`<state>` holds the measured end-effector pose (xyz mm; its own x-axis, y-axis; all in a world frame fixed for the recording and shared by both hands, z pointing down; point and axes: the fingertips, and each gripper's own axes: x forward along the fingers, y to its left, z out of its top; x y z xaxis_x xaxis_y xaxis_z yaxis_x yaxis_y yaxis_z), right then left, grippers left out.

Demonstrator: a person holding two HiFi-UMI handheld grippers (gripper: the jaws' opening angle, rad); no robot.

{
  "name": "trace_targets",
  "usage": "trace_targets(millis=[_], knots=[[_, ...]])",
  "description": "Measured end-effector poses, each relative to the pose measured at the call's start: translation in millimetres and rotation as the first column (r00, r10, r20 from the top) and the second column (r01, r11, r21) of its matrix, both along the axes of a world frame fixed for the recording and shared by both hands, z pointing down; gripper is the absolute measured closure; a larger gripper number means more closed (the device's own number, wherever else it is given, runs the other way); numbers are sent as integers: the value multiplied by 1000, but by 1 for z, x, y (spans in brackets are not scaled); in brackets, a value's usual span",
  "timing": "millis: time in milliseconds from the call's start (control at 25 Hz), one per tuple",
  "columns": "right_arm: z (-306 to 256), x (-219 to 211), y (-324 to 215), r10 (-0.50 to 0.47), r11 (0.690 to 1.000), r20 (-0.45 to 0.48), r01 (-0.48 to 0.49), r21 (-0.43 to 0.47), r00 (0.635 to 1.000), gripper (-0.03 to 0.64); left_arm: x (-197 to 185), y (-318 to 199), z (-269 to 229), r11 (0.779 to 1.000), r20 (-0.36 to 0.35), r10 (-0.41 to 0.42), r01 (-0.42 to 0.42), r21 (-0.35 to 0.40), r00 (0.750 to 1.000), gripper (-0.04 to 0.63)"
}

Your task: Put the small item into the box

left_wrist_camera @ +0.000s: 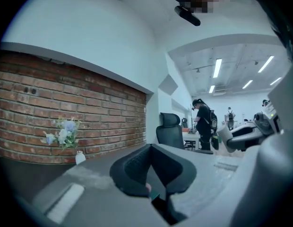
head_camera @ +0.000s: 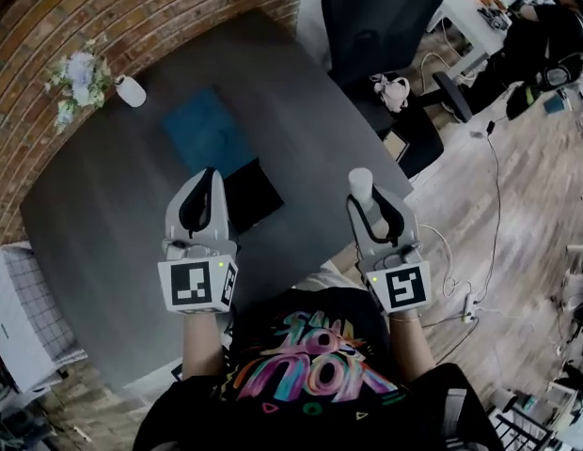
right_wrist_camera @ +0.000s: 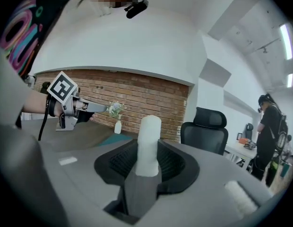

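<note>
My right gripper [head_camera: 364, 198] is held above the table's near right edge, shut on a small white cylinder [head_camera: 360, 182] that stands upright between its pads and sticks out past them [right_wrist_camera: 149, 141]. To its left my left gripper [head_camera: 207, 181] hovers over the dark grey table [head_camera: 113, 205], open with nothing between its jaws [left_wrist_camera: 151, 174]. A teal-blue square box [head_camera: 209, 130] lies in the middle of the table. A black square piece [head_camera: 259, 195] touches its near corner, right beside the left gripper's tips.
A small white vase with pale flowers [head_camera: 80, 78] stands by the brick wall at the table's far left. A black office chair [head_camera: 381, 22] is behind the table's far right corner. A person [right_wrist_camera: 269, 131] stands at desks further off. Cables lie on the floor at the right [head_camera: 461, 299].
</note>
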<state>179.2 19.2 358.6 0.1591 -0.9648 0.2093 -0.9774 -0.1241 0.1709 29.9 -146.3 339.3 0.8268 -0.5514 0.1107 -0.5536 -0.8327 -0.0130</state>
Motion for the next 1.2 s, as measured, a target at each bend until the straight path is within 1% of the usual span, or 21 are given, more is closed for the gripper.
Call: trace_targets(millis=[120,280,360,480,600,680,760,840,920,1080,1200], knots=[[-1,11,-34,-119,993,14,119,9,993,485,-6,-11,-3,994,16,-107,106,12,994,594],[-1,9,-76,-260,966,34,259,27,965,485,-21,-21,-4,973,35,-229,228,16,973,594],[1,4,-93,-330,944,54,328,37,943,484,-33,-20,-6,955,50,-296,296,19,954,594],[6,-10,-118,-428,904,73,424,55,901,483,-57,-21,-7,917,69,-400,399,24,914,594],[5,-26,-134,-492,870,84,486,84,866,483,-80,-23,-8,887,67,-461,460,39,885,594],[4,-37,-144,-527,849,87,520,91,845,484,-92,-22,-8,867,65,-499,499,20,864,594],[3,-48,-150,-547,837,99,540,90,831,483,-102,-21,-6,852,67,-523,524,8,850,594],[1,-58,-153,-558,830,106,551,88,823,483,-110,-22,-6,845,65,-534,535,9,843,594],[-1,-64,-156,-562,827,97,556,84,822,484,-115,-25,-9,844,55,-536,536,7,842,594],[-3,-69,-164,-544,839,96,538,82,833,483,-122,-35,-14,847,46,-532,532,12,846,594],[-2,-69,-169,-537,844,91,531,77,839,484,-122,-43,-13,854,50,-520,520,23,853,594]])
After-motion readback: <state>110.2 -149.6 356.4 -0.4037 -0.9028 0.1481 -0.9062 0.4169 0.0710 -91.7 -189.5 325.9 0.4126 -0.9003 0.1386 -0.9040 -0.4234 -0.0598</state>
